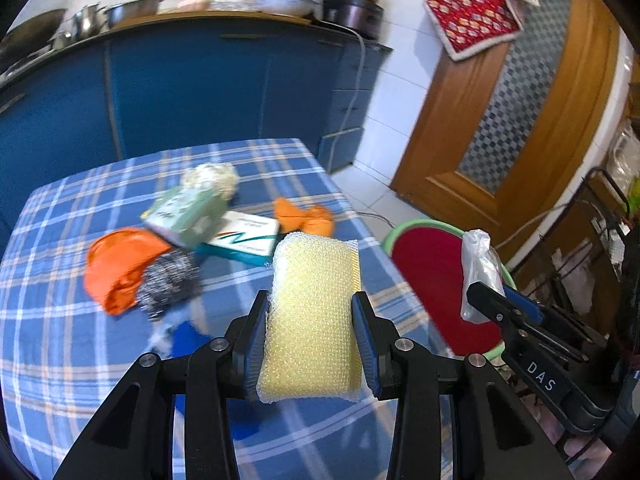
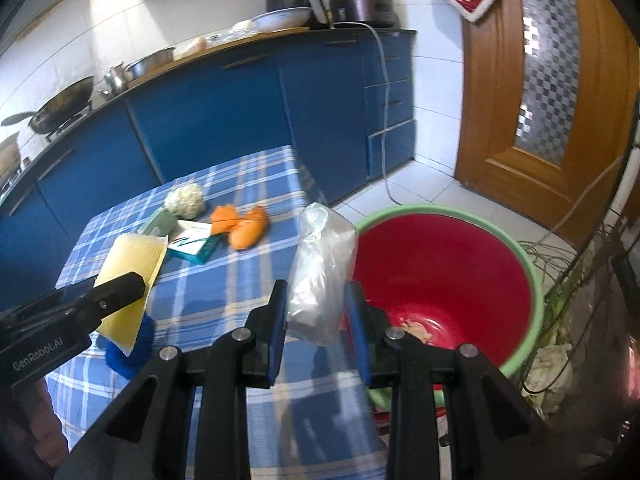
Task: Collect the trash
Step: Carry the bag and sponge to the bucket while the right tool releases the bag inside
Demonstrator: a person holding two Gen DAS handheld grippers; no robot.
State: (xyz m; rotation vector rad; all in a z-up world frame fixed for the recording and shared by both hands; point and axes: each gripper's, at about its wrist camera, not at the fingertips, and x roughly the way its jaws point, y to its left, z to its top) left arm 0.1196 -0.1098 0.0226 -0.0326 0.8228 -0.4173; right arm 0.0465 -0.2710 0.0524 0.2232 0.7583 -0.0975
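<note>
My left gripper (image 1: 310, 340) is shut on a yellow sponge (image 1: 316, 312) and holds it above the blue checked table (image 1: 60, 360). The sponge also shows in the right wrist view (image 2: 128, 276). My right gripper (image 2: 316, 320) is shut on a clear plastic bag (image 2: 324, 272), held at the table's right edge beside the red basin with a green rim (image 2: 440, 272). The bag (image 1: 478, 268) and basin (image 1: 432, 280) show in the left wrist view too. On the table lie orange scraps (image 1: 120, 268), a steel scourer (image 1: 168, 280), a green box (image 1: 188, 216) and a white-teal carton (image 1: 244, 240).
A white crumpled ball (image 1: 212, 178) and another orange scrap (image 1: 304, 216) lie further back. A blue item (image 2: 132, 344) lies under the sponge. Blue kitchen cabinets (image 1: 200, 80) stand behind the table, a wooden door (image 1: 520, 120) to the right. Cables and a rack (image 2: 580, 280) crowd the basin's right.
</note>
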